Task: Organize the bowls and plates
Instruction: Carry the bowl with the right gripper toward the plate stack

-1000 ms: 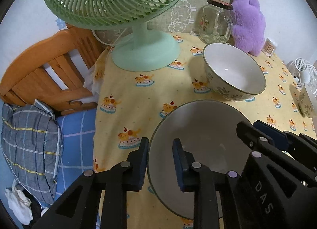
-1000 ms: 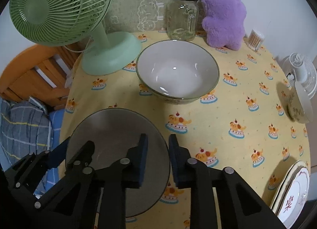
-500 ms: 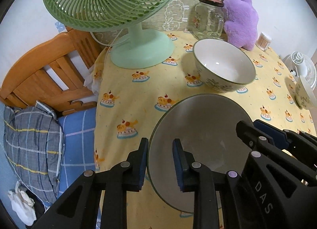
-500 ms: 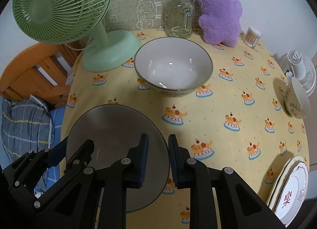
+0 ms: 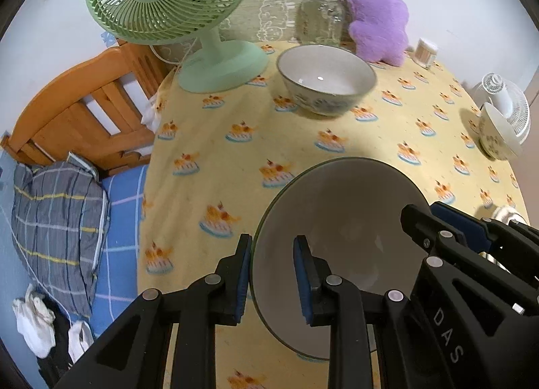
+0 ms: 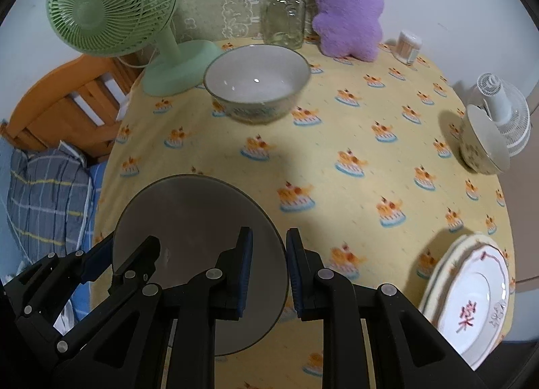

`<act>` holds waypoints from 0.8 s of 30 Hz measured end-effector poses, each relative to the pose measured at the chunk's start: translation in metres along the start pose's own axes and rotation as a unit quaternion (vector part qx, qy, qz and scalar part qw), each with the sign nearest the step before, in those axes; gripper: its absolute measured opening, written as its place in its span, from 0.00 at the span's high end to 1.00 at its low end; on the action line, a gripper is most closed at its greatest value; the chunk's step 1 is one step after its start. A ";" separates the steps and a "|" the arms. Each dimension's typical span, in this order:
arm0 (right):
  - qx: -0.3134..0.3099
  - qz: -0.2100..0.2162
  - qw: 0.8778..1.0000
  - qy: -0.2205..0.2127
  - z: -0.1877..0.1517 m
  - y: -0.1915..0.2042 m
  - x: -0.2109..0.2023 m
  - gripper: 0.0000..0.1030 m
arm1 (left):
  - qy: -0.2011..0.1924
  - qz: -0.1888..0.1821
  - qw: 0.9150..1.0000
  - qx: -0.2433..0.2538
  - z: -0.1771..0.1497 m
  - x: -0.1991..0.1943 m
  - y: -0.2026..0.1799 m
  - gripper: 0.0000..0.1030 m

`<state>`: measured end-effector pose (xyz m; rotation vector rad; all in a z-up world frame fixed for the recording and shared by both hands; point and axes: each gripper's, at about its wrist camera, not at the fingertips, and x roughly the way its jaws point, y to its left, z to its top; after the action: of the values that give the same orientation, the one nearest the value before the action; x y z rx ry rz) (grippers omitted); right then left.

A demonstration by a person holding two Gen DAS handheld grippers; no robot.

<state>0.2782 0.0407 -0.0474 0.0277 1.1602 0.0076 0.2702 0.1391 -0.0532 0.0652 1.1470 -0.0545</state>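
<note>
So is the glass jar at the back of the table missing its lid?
No, the glass jar has a dark lid on top, standing beside the purple plush toy.

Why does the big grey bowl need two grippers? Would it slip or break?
The bowl looks glazed and smooth, so it is probably slippery. The left gripper and right gripper each pinch its thin rim on opposite sides, which likely keeps it from tipping. It looks like pottery, so stiff, rather heavy, and it would likely chip if dropped.
</note>
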 end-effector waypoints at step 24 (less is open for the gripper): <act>-0.023 0.007 1.000 0.019 -0.089 -0.093 -0.042 0.77 | 0.022 0.004 0.999 -0.026 -0.081 -0.034 -0.098 0.78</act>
<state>0.1792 -0.0515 -0.0466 -0.0041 1.1983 0.0477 0.1753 0.0482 -0.0582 0.0240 1.1917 -0.0162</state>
